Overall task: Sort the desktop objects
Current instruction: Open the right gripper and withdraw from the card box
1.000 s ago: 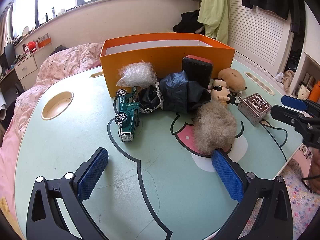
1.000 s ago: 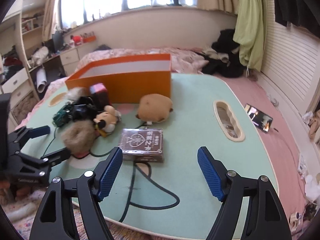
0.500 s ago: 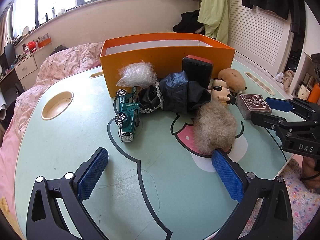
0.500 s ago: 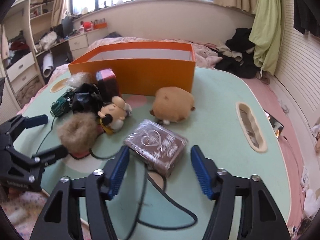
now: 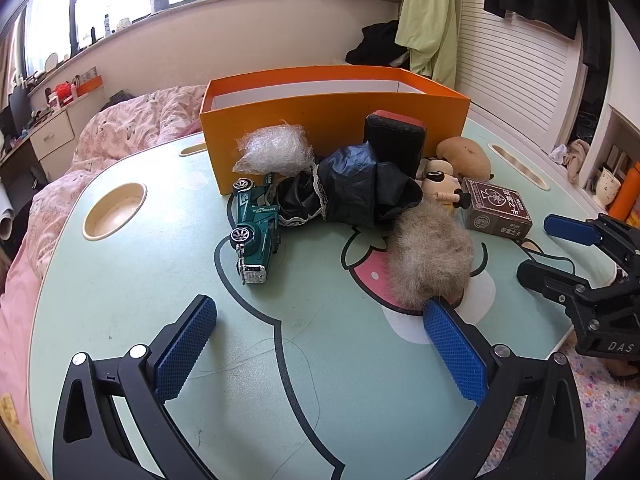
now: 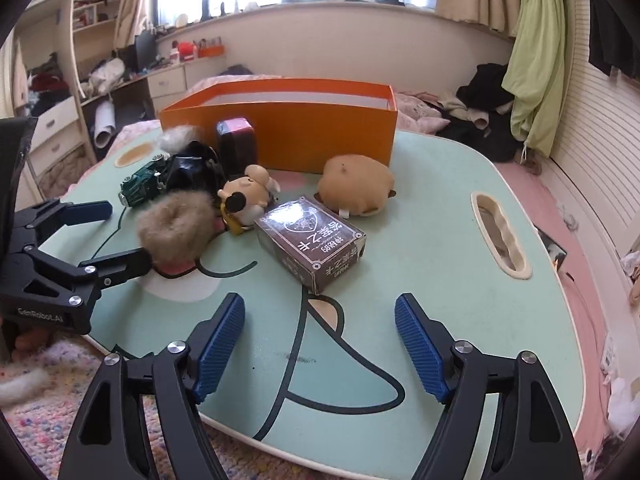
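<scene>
Right hand-held gripper (image 6: 320, 346) spreading, empty, card box (image 6: 311, 237) just ahead; skewed box may slip pads. Left hand-held gripper (image 5: 320, 354) spread, fur ball (image 5: 430, 261) touching right pad.

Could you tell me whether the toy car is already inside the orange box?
No, the toy car lies on its side on the table, in front of the orange box.

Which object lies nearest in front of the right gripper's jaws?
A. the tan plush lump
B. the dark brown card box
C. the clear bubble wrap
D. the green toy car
B: the dark brown card box lies on the table just ahead of the right gripper, nearer than anything else.
</scene>
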The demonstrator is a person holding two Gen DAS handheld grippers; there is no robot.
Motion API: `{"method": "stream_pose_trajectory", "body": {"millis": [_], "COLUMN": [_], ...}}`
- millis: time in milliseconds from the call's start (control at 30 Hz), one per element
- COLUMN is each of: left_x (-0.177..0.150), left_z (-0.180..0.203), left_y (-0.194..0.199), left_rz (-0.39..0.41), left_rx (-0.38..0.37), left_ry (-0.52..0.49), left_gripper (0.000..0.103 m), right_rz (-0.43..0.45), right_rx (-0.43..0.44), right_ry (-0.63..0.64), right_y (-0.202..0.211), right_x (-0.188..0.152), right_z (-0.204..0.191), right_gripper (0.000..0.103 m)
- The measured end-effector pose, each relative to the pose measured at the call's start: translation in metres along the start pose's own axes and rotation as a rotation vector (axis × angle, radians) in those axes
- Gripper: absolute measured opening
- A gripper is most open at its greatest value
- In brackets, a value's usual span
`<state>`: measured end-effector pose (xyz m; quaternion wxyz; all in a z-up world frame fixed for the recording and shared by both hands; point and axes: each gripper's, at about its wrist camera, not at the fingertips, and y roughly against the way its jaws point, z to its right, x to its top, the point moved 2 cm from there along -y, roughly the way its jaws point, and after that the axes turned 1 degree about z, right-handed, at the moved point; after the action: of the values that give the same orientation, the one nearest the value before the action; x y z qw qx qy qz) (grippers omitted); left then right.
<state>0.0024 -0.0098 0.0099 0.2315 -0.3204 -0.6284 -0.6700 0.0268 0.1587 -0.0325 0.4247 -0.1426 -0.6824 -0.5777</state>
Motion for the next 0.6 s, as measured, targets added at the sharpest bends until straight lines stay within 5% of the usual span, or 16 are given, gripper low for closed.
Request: {"method": "stream_pose_trajectory", "body": {"millis": [100,433,600], "left_x": [0.0,0.002,0.04], "left_z": [0.0,-0.005,-0.019], "left_y": [0.0,0.004,0.041], "left_rz": [0.0,-0.021,0.072], "left_rx": [0.0,0.014,-0.044], "left_ry": [0.0,0.028,0.08], "left_gripper": [0.103,0.103,0.103], "right_rz": [-0.024,-0.025,-0.025], "right_rx": [0.001,0.003,0.003], "right_ry": [-0.022,-0.025,-0.026], "right_y": [-0.005,-0.006,-0.006], "right_x": [-0.001,-0.001,-0.001], "right_z": [0.006,0.007,0.008], "right_gripper": [0.103,0.103,0.103]}}
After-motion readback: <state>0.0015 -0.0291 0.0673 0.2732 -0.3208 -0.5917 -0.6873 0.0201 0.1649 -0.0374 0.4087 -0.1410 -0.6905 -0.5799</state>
